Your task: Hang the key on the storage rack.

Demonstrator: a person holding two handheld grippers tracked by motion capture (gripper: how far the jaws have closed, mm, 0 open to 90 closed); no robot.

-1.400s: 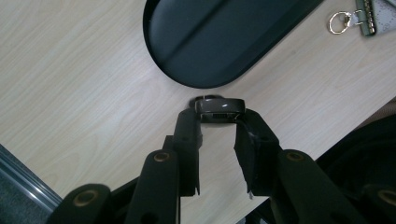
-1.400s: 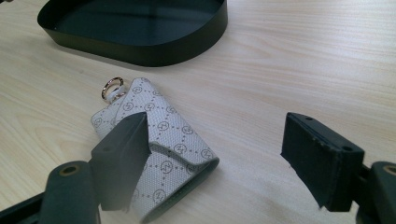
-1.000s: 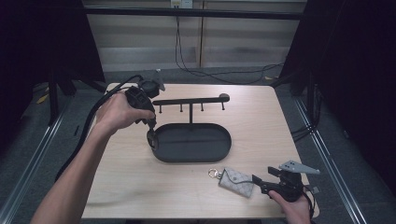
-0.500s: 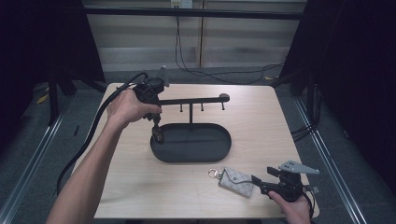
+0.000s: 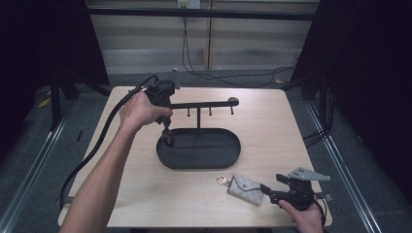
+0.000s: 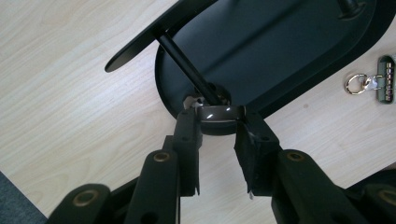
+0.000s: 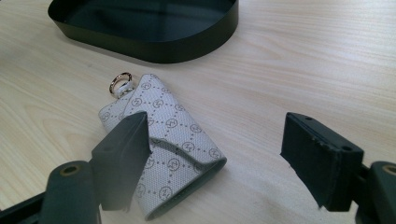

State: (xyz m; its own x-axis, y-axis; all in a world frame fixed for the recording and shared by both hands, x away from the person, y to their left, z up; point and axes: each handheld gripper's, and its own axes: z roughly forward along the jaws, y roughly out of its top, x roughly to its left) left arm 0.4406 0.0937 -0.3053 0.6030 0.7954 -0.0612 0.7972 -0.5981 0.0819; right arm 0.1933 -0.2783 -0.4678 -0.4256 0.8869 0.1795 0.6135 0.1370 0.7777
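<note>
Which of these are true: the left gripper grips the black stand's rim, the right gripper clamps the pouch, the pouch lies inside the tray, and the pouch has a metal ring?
1. The left gripper grips the rim of the black tray stand. True.
2. The right gripper clamps the key pouch. False: its jaws stand open around it.
3. The pouch lies inside the tray. False: it lies on the table.
4. A metal ring hangs from the pouch. True.
</note>
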